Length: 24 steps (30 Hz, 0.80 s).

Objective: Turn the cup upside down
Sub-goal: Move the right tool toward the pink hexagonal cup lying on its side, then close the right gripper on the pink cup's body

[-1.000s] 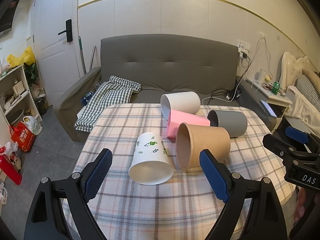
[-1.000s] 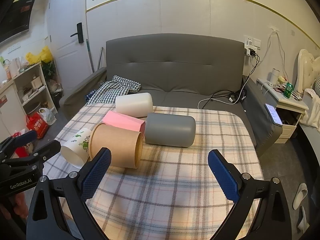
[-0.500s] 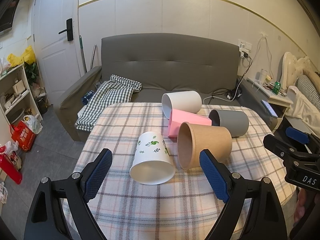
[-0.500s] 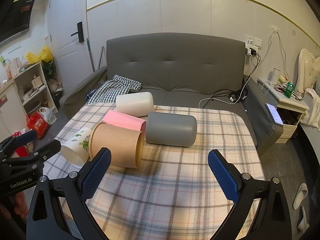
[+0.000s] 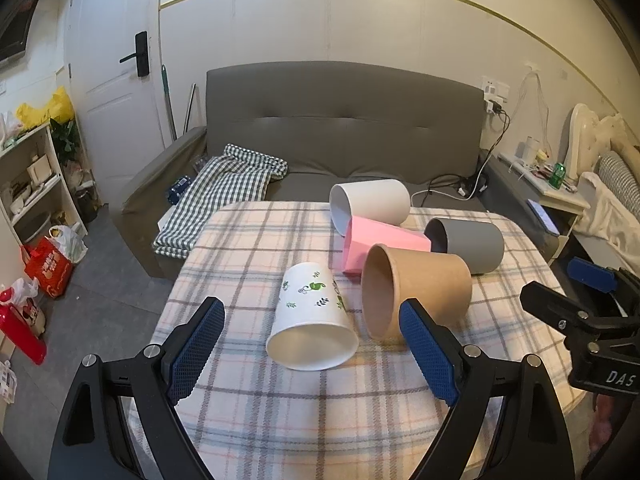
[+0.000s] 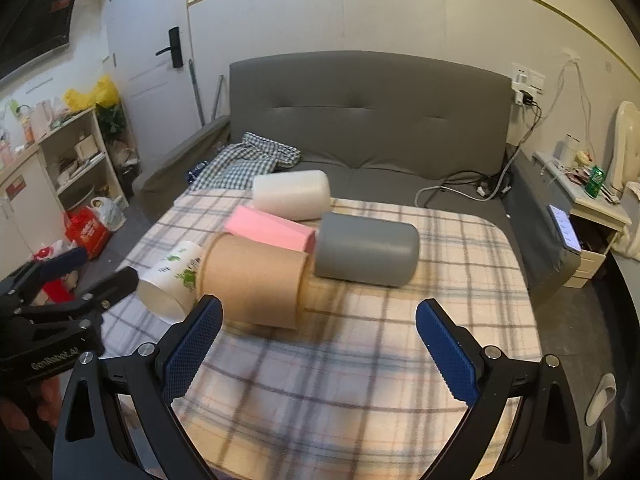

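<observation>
Several cups lie on their sides on the plaid table: a white paper cup with green leaf prints, a brown paper cup, a pink cup, a grey cup and a plain white cup. My left gripper is open and empty, its blue pads either side of the printed cup's mouth, just short of it. My right gripper is open and empty over the table, in front of the brown cup and the grey cup.
A grey sofa with a checked cloth stands behind the table. A shelf unit and bags stand on the left, a nightstand on the right. My right gripper also shows in the left wrist view.
Both grippers have moved slightly closer to the cups. The cups have not moved and both grippers stay open.
</observation>
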### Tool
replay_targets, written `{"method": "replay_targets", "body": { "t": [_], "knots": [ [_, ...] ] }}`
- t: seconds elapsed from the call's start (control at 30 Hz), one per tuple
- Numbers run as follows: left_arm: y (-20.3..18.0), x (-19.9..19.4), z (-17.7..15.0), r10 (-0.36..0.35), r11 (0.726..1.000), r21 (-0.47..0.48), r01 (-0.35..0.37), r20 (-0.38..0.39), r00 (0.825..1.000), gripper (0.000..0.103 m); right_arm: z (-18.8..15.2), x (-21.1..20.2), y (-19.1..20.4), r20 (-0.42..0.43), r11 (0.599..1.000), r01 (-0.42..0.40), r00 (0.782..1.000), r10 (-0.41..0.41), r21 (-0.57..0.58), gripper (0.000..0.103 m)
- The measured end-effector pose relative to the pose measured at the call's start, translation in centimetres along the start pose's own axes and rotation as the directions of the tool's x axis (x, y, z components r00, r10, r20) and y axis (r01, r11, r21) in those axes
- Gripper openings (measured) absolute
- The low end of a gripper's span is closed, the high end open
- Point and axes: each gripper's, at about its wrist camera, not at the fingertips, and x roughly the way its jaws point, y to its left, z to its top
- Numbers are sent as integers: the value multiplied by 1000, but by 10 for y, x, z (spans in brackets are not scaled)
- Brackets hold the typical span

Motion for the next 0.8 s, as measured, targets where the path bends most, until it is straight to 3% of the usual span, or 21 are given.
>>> {"method": "replay_targets", "body": {
  "t": [0.13, 0.23, 0.33, 0.5, 0.67, 0.7, 0.8],
  "knots": [
    [8, 3, 5, 3, 1000, -31, -3, -16, 1000, 92, 15, 3, 7, -5, 998, -9, 1000, 9, -69, 98],
    [14, 5, 6, 15, 999, -48, -16, -26, 1000, 92, 32, 15, 11, -69, 984, -53, 997, 42, -172, 98],
    [21, 8, 6, 40, 998, -54, -42, -42, 998, 92, 53, 32, 14, -150, 954, -134, 984, 96, -269, 98],
    [38, 18, 7, 60, 993, -97, -67, -75, 995, 92, 85, 67, 29, -247, 888, -200, 964, 101, -415, 98],
    [57, 30, 10, 100, 983, -142, -113, -98, 990, 92, 98, 111, 48, -384, 823, -282, 920, 85, -493, 90],
    [61, 32, 11, 101, 981, -157, -117, -104, 989, 92, 98, 122, 51, -430, 814, -318, 898, 93, -487, 90],
    [74, 39, 14, 96, 975, -191, -118, -120, 988, 92, 99, 148, 60, -495, 798, -352, 865, 78, -490, 90]
  ]
}}
